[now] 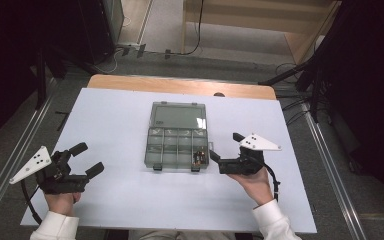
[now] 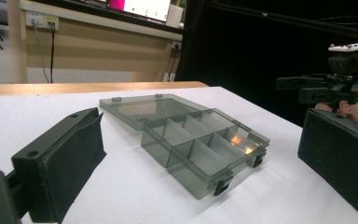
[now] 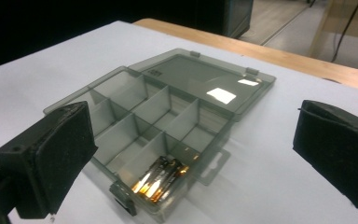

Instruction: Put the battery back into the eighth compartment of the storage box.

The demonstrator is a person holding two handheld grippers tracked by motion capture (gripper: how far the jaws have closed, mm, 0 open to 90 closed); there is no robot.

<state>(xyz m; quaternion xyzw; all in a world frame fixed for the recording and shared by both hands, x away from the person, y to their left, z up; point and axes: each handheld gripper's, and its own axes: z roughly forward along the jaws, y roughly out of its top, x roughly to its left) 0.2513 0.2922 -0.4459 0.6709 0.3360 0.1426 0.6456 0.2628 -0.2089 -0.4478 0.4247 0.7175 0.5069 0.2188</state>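
The left gripper (image 1: 82,159) is held low over the near left of the bench (image 1: 115,125), its hand (image 1: 60,200) under it at the bench's near edge and a white sleeve (image 1: 55,227) behind. Its fingers (image 2: 60,161) are spread wide and hold nothing; they point right toward the box (image 1: 177,135). The right gripper (image 1: 225,150) is held just right of the box, pointing left at its near right corner, its hand (image 1: 255,182) gripping from below. Its fingers (image 3: 51,154) are also wide apart and empty.

The box lies flat mid-bench, a rectangular case of smoky clear plastic, its hinged lid (image 1: 179,116) laid open flat on the far side. Thin walls split the tray into small compartments. Batteries (image 3: 161,179), shiny and cylindrical, lie in the near right corner compartment. Two dark latches (image 2: 223,184) sit on the near edge. The bench top is smooth pale sheet over wood. The fingers are blocky, black, faced with matte pads.
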